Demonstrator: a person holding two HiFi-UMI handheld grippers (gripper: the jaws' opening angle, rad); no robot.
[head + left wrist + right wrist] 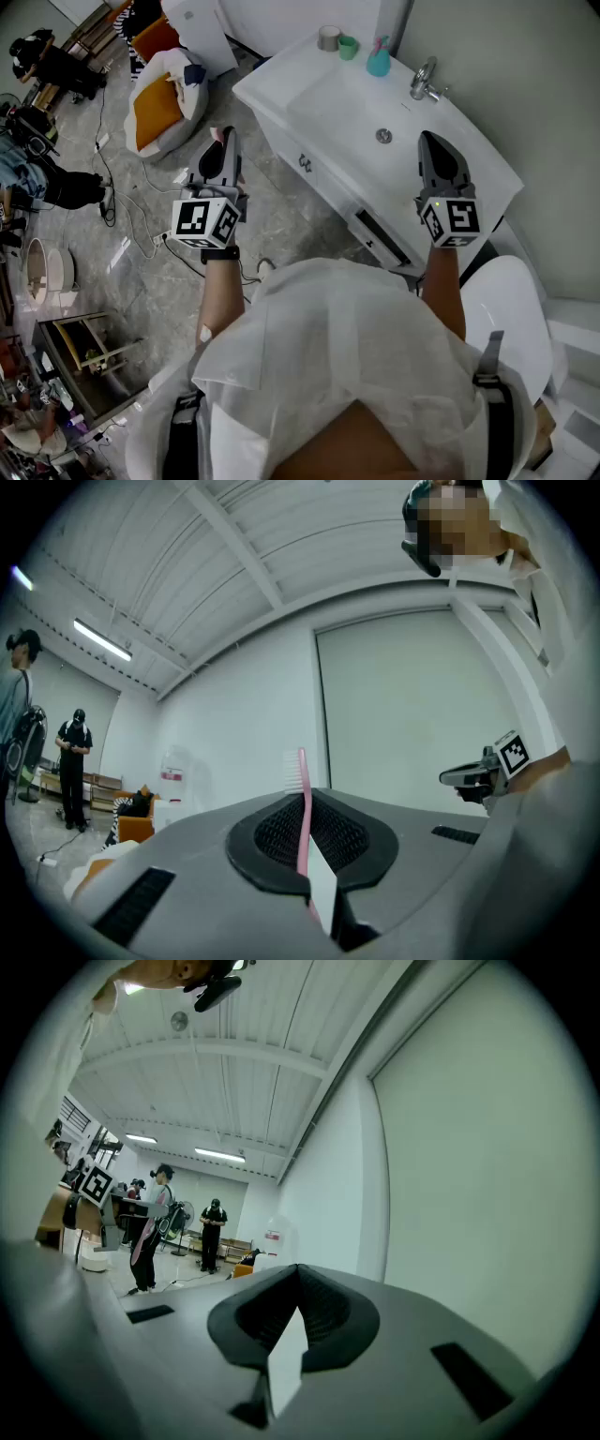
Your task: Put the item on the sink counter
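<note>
Left gripper (225,148) grips a pink toothbrush (303,808) just left of the sink (281,80), while right gripper (437,148) hovers closed and empty above its front edge.

White sink counter (272,89) — along its back edge stand a grey cup (328,37), green cup (348,47), teal bottle (379,60) and chrome tap (424,81).
</note>
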